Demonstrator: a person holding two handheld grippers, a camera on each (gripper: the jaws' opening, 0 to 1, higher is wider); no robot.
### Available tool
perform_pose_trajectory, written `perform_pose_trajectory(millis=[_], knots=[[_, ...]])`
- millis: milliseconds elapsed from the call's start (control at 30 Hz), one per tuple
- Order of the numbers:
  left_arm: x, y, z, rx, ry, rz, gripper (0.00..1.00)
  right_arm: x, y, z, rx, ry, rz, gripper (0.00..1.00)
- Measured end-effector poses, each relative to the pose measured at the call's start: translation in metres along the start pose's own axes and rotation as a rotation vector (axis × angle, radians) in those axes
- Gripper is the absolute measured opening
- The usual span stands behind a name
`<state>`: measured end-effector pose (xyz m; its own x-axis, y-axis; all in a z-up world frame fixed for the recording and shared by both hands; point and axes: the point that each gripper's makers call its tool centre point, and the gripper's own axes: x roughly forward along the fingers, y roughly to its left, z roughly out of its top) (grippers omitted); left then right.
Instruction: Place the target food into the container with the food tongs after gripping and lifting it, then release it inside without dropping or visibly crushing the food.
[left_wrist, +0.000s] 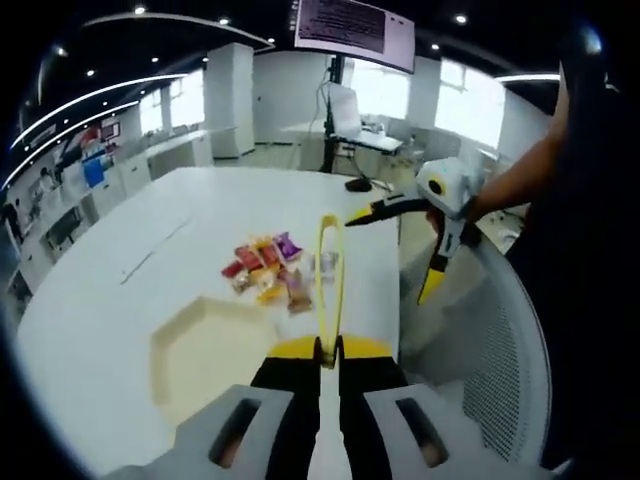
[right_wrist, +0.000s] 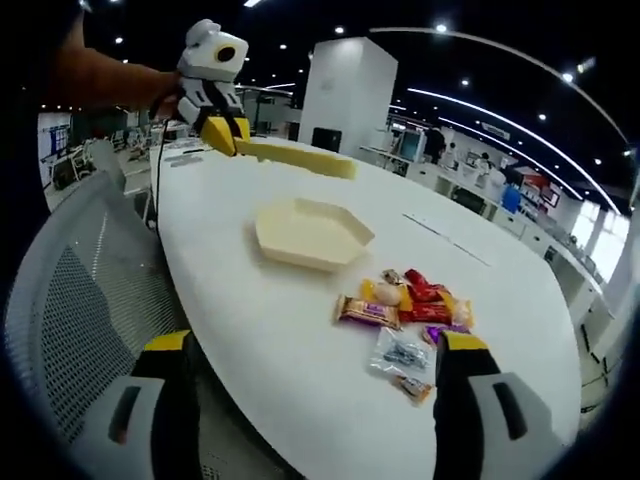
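Closed black jaws of the left gripper (left_wrist: 328, 350) clamp the handle end of the yellow tongs (left_wrist: 331, 275), whose arms bow slightly apart and meet at the tip, holding nothing. Just beyond and beside that tip lies the pile of wrapped snacks (left_wrist: 265, 268) on the white table (left_wrist: 120, 300). Beside the tongs' handle sits the cream hexagonal tray (left_wrist: 205, 345). The right gripper (right_wrist: 312, 375) hangs wide open near a mesh chair (right_wrist: 75, 300).

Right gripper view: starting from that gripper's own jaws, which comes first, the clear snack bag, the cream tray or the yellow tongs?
1. Clear snack bag, just ahead between the jaws, at the near table edge.
2. Cream tray, farther up the table, empty.
3. Yellow tongs, farthest, held by the left gripper beyond the tray.
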<state>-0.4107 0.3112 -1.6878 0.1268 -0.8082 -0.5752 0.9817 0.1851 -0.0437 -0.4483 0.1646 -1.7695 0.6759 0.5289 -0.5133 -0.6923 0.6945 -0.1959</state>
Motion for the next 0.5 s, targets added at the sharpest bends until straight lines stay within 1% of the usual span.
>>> perform_pose_trajectory(millis=[33, 67, 133, 167, 200, 233, 267, 300, 400, 500], knots=[[-0.001, -0.001, 0.002, 0.004, -0.001, 0.001, 0.00, 0.000, 0.001, -0.001, 0.003, 0.004, 0.005, 0.99], [-0.002, -0.002, 0.006, 0.010, -0.003, 0.004, 0.00, -0.001, 0.007, -0.003, -0.014, 0.019, 0.020, 0.99], [-0.004, -0.003, 0.010, 0.024, 0.003, 0.004, 0.00, -0.003, 0.014, -0.007, -0.070, 0.054, 0.033, 0.98], [-0.005, -0.004, 0.013, 0.038, 0.009, 0.006, 0.00, -0.005, 0.016, -0.006, -0.090, 0.046, 0.026, 0.96], [-0.007, -0.005, 0.017, 0.046, 0.007, 0.004, 0.00, -0.006, 0.016, -0.006, -0.086, 0.043, 0.018, 0.95], [-0.010, -0.007, 0.023, 0.061, 0.006, 0.002, 0.00, -0.007, 0.013, -0.006, -0.007, 0.034, 0.011, 0.95], [-0.011, -0.008, 0.027, 0.065, 0.003, 0.000, 0.00, -0.008, 0.012, -0.006, 0.026, 0.028, 0.014, 0.98], [-0.013, -0.009, 0.032, 0.071, -0.004, 0.000, 0.00, -0.010, 0.014, -0.006, 0.008, 0.027, 0.018, 0.98], [-0.014, -0.011, 0.041, 0.085, -0.017, -0.004, 0.00, -0.011, 0.026, -0.008, -0.008, 0.034, 0.035, 0.97], [-0.013, -0.012, 0.047, 0.095, -0.019, -0.011, 0.00, -0.012, 0.024, 0.002, 0.005, -0.006, 0.021, 0.99]])
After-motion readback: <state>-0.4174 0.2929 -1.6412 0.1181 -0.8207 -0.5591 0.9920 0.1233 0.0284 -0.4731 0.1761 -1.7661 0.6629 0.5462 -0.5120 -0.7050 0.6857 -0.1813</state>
